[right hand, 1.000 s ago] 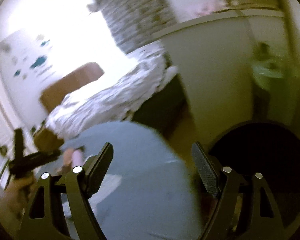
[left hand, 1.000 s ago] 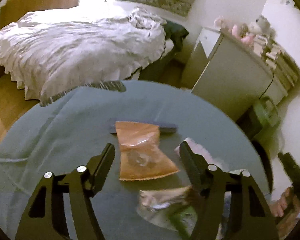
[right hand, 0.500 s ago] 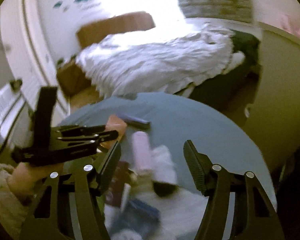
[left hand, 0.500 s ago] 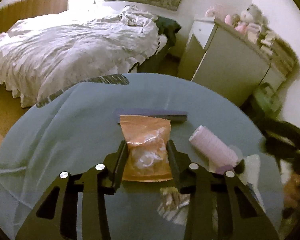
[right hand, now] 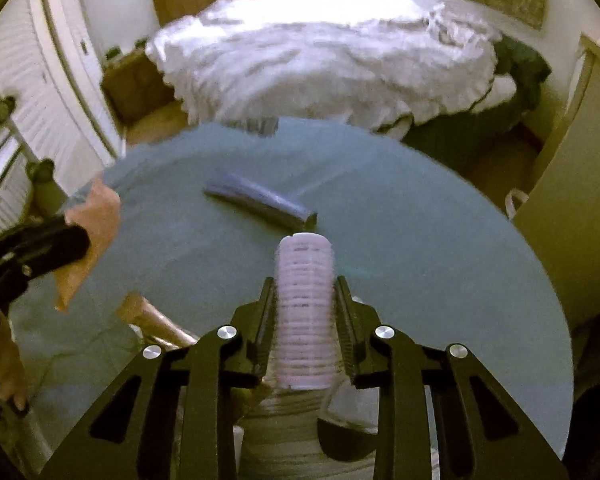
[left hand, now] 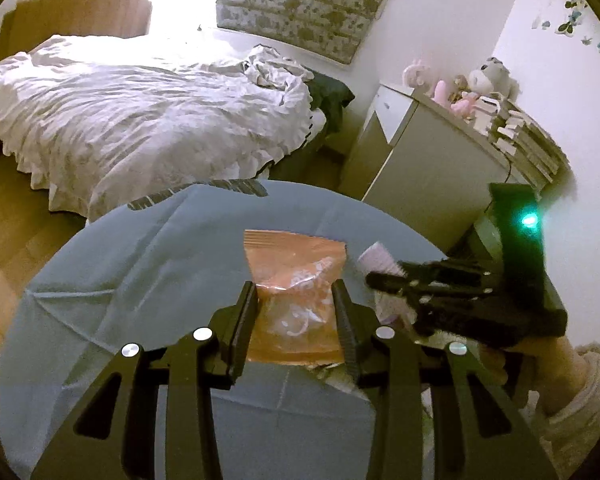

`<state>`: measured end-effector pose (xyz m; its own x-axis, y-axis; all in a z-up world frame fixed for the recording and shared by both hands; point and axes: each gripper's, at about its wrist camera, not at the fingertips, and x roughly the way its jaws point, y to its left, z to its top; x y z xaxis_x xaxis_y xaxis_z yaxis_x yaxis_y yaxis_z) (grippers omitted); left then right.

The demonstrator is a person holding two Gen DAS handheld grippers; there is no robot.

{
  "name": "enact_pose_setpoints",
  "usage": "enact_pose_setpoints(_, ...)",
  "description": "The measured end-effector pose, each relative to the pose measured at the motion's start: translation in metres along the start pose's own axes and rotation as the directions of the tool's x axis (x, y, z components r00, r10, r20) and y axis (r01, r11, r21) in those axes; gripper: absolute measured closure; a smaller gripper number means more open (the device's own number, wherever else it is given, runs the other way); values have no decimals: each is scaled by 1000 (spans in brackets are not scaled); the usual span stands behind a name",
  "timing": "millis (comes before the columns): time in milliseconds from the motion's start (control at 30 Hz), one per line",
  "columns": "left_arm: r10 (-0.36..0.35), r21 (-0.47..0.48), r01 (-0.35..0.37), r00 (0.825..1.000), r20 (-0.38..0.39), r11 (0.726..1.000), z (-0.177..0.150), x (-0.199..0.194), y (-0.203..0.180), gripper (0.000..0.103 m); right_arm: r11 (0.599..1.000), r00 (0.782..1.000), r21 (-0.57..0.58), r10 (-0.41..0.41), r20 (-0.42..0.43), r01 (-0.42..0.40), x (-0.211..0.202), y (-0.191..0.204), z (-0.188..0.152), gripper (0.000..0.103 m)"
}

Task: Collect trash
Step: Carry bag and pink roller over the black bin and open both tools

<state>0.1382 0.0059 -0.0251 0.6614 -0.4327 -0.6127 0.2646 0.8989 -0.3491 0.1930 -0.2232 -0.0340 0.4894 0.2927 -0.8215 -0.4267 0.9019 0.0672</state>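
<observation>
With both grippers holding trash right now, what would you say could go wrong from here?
The left gripper pinches only the lower part of the thin orange packet, so the packet may slip out. The right gripper squeezes the ribbed pink cup stack, which could buckle or slide free. The two grippers sit close together and might collide.

Blue bar (right hand: 260, 202) blocks path ahead of right tool (right hand: 304, 312); bare tablecloth (right hand: 420, 264) rightward.

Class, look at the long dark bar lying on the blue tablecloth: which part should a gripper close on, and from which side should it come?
Probably the middle of the dark bar, from above, fingers across its narrow width. It lies flat on the blue tablecloth, long and slim with bare cloth around it, so a mid-length pinch should keep it balanced. Both grippers look full now.
</observation>
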Motion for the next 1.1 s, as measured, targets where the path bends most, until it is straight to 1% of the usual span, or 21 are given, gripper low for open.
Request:
enact_pose_setpoints(100,-24,7,24,1000,8,1000,0,-3,-12,65,997,992,67,26,126,-34,-33,-15,-4,74)
enact_pose_setpoints(167,-43,30,43,999,14,999,2,-3,-26,65,989,974,134,36,224,-68,-64,-33,-13,74)
enact_pose_setpoints(200,-57,43,57,998,17,997,3,-3,-36,65,985,967,157,30,253,-72,-75,-40,-16,74)
enact_pose_setpoints(300,-97,71,96,995,18,993,6,0,-60,65,969,937,239,-23,350,-65,-116,-69,-41,74)
enact_pose_setpoints(333,-111,86,109,994,18,990,7,3,-72,65,961,923,271,-60,380,-49,-132,-81,-54,74)
enact_pose_setpoints(400,-145,110,142,989,18,984,8,10,-98,65,947,901,321,-138,411,-2,-152,-100,-75,74)
enact_pose_setpoints(433,-158,117,155,987,16,981,9,13,-106,65,932,887,362,-180,426,15,-165,-114,-91,74)
enact_pose_setpoints(500,-190,140,187,982,7,972,10,22,-133,65,902,866,431,-235,440,26,-180,-137,-115,74)
enact_pose_setpoints(533,-207,154,204,978,3,967,10,28,-149,65,880,853,473,-277,442,41,-189,-151,-130,74)
enact_pose_setpoints(600,-239,172,237,971,-9,956,9,38,-175,65,850,838,525,-320,443,47,-199,-170,-152,74)
enact_pose_setpoints(633,-251,177,249,968,-15,952,9,43,-186,65,825,830,563,-344,440,43,-204,-184,-166,74)
enact_pose_setpoints(700,-285,187,286,958,-33,940,7,57,-215,65,797,823,603,-364,436,33,-208,-198,-183,74)
enact_pose_setpoints(800,-327,196,332,943,-59,922,3,75,-251,65,748,800,664,-407,441,15,-214,-222,-207,74)
enact_pose_setpoints(933,-367,228,379,925,-97,897,-4,97,-293,65,709,784,705,-433,444,-8,-218,-240,-226,74)
enact_pose_setpoints(1000,-378,246,398,917,-125,884,-10,109,-314,65,699,775,715,-442,451,-17,-222,-245,-234,74)
enact_pose_setpoints(1100,-381,255,411,911,-161,875,-18,126,-334,65,676,766,736,-453,456,-38,-223,-255,-244,74)
